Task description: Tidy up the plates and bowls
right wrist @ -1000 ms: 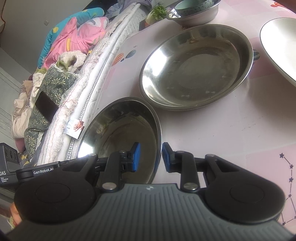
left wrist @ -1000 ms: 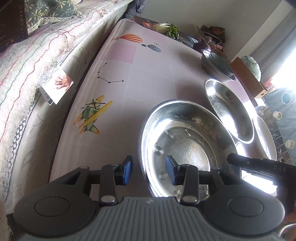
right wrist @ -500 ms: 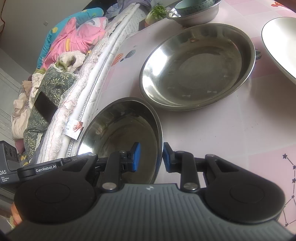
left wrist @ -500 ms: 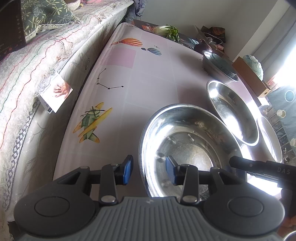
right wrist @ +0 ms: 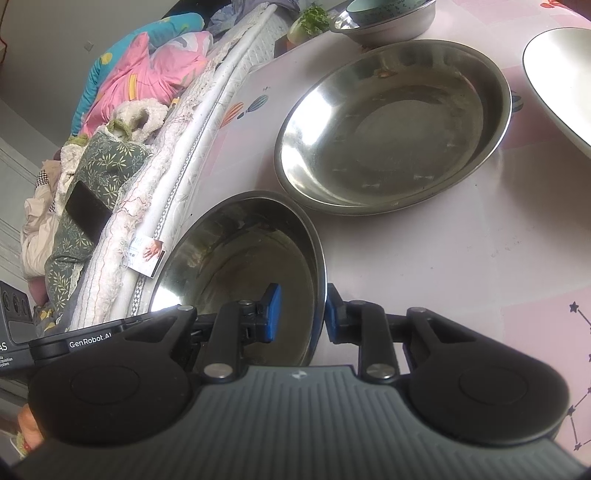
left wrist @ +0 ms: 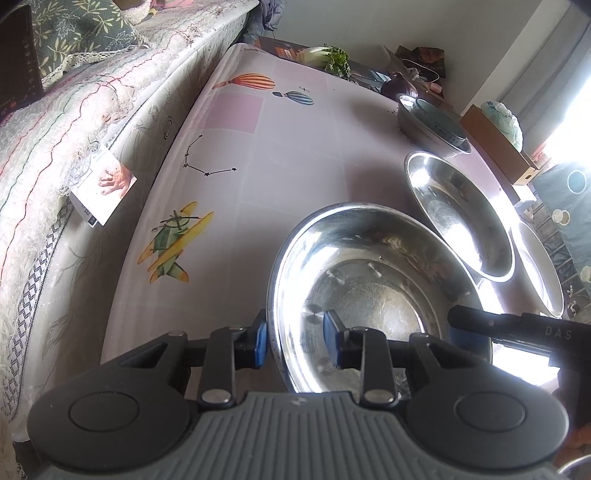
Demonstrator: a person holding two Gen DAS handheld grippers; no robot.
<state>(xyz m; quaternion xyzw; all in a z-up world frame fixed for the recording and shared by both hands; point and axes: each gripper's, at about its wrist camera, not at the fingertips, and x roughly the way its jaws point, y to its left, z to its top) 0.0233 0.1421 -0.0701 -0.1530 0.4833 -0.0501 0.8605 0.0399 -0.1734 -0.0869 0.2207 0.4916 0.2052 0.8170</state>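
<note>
A shiny steel bowl [left wrist: 369,295] stands at the near end of the pink table [left wrist: 295,147]. My left gripper [left wrist: 295,341] straddles its left rim, outer pad against the wall, inner pad inside and apart from the metal. These jaws are closing. My right gripper [right wrist: 301,314] straddles the opposite rim of the same bowl [right wrist: 240,266]. Here the outer pad touches the rim, the inner pad hangs a little off the wall, and the jaws are closing too. The right gripper's black housing [left wrist: 517,330] shows over the bowl's far side.
Beyond the bowl lie a wider steel basin [right wrist: 388,129], a white plate [right wrist: 561,74] and a steel bowl with a teal bowl inside [right wrist: 388,22]. A bed with quilts [left wrist: 74,110] runs along one table edge. A cardboard box [left wrist: 498,147] stands by the other.
The left jaws have narrowed around the bowl's rim, and the outer pad now meets the wall. The right jaws narrowed slightly. Neither hand nor the bowl has shifted.
</note>
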